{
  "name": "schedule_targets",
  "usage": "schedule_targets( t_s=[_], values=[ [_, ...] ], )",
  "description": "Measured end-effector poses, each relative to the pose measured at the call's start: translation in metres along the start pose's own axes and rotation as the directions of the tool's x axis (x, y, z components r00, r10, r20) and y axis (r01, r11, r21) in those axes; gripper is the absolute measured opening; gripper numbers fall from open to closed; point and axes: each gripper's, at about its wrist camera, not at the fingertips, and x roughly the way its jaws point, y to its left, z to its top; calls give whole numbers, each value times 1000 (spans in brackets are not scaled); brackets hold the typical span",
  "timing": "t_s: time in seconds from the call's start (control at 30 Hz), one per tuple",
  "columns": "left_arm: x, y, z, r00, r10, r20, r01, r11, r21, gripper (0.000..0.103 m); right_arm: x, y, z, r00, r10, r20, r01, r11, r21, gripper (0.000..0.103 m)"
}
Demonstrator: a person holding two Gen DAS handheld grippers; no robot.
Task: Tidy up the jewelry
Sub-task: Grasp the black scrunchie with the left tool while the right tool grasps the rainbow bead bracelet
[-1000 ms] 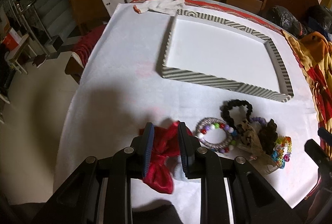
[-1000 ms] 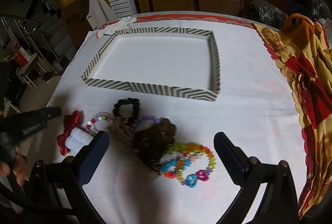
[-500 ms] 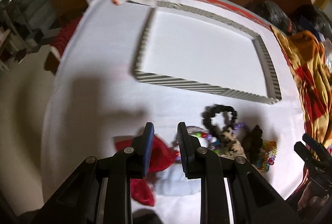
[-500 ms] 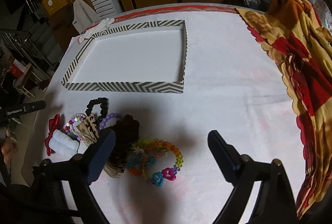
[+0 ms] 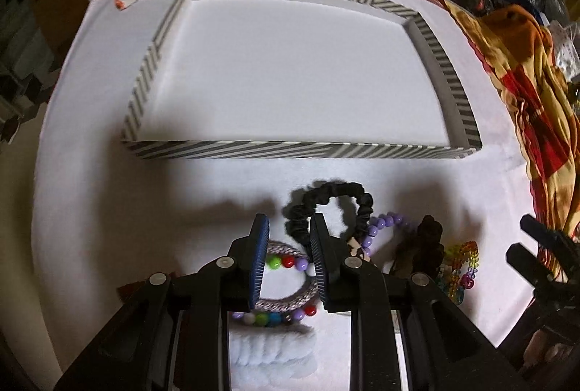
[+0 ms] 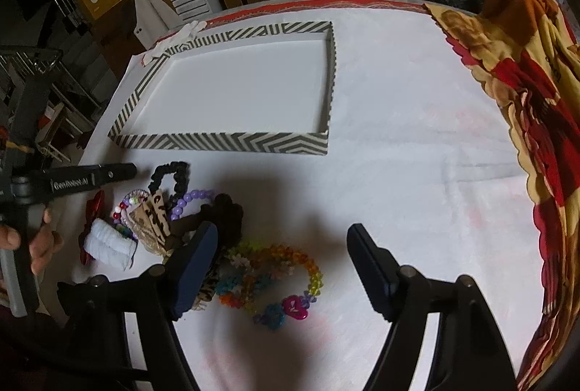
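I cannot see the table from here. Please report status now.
Left gripper open over beaded bracelet, nothing held. Right gripper open, closing above rainbow bracelet. Striped tray has no jewelry. No obstruction.

Both cameras look steeply down, close over the table [image 5: 108, 209]. Both views share the striped tray [image 5: 290, 150] [image 6: 224, 141] and the jewelry pile [image 6: 174, 209].
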Motion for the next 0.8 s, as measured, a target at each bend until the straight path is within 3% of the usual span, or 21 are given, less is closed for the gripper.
schedule_targets(
  t_s=[0.3,0.5,0.67,0.77,0.8],
  values=[
    [22,-12,4,999,2,-43,0,999,41,19,-9,-22,-2,1000,-12,10,12,1000,3,78],
    [25,-17,7,999,10,-50,-7,999,48,19,-7,-36,-21,1000,7,-30,-6,1000,6,77],
    [24,-18,11,999,1,-40,1,999,46,19,5,-31,-38,997,7,-72,-8,1000,-20,69],
    [25,-15,10,999,-3,-32,5,999,47,3,17,-27,-42,996,6,-88,-9,1000,-27,55],
    [25,-15,10,1000,-7,-28,8,999,47,2,21,-25,-43,996,3,-89,-6,999,-34,50]
  ],
)
